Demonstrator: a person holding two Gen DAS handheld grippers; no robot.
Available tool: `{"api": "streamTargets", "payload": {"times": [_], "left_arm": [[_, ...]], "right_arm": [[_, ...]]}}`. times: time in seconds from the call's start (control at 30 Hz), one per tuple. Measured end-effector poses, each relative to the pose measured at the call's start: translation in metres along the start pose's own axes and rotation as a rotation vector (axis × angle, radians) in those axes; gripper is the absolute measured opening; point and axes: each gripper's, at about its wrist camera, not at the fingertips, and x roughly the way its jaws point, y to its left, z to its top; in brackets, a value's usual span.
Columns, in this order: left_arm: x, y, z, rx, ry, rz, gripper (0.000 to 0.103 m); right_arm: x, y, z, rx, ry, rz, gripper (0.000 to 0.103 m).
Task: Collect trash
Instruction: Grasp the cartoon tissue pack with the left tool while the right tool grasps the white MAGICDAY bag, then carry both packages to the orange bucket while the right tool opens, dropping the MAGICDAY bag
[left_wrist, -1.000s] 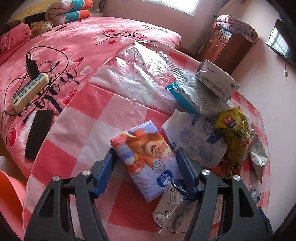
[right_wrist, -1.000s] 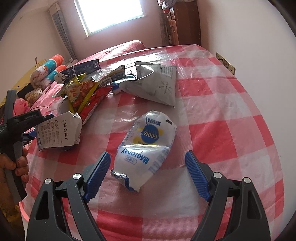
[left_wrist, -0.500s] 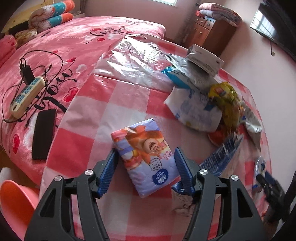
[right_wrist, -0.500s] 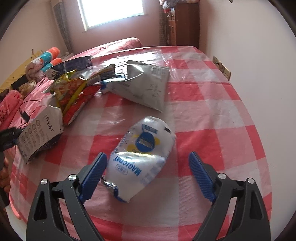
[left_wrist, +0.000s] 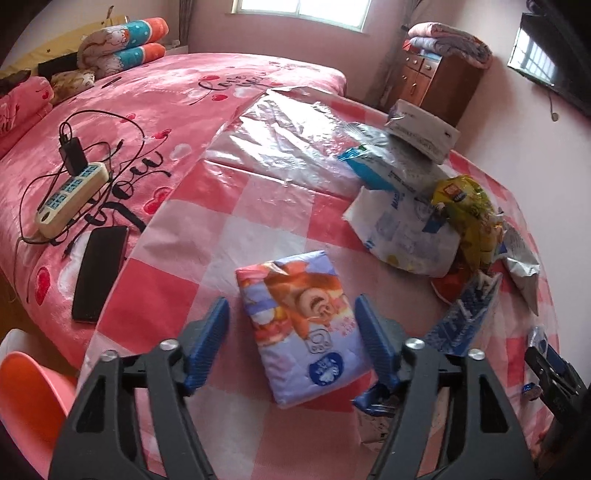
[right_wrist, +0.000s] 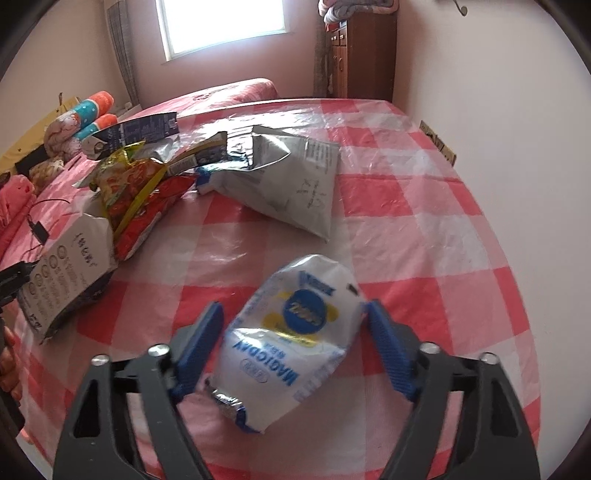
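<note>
On the red-checked tablecloth (left_wrist: 155, 295) lies a purple tissue pack (left_wrist: 295, 295) with a cartoon bear. My left gripper (left_wrist: 288, 317) straddles it with the jaws closing. The right pad sits at the pack's edge and the left pad stands slightly off it. In the right wrist view a white MAGICDAY bag (right_wrist: 295, 332) lies between the fingers of my right gripper (right_wrist: 293, 317), whose jaws are also closing. Its right pad touches the bag and its left pad is just clear of it.
More wrappers are piled nearby: a yellow snack bag (left_wrist: 465, 210), a white bag (left_wrist: 402, 236), a blue carton (left_wrist: 465, 314), a grey foil bag (right_wrist: 295, 184) and a printed paper bag (right_wrist: 70, 266). On the pink bed lie a power strip (left_wrist: 70, 199) and a phone (left_wrist: 98, 273).
Both grippers have closed in on their items. The left jaws narrowed around the tissue pack. The right jaws first widened, then came in against the white bag, which now looks nearer.
</note>
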Motion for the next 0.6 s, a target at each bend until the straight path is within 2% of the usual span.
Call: {"api": "streamTargets", "payload": {"times": [0.33,0.6], "left_arm": [[-0.011,0.002,-0.011,-0.008,-0.006,-0.019,0.058],[-0.037,0.011,-0.020,-0.007,-0.040,-0.076,0.058]], "right_arm": [[-0.009,0.009,-0.007,-0.042,-0.021,0.026,0.073],[-0.026,0.025,-0.015,-0.083,-0.051,0.060,0.072]]}}
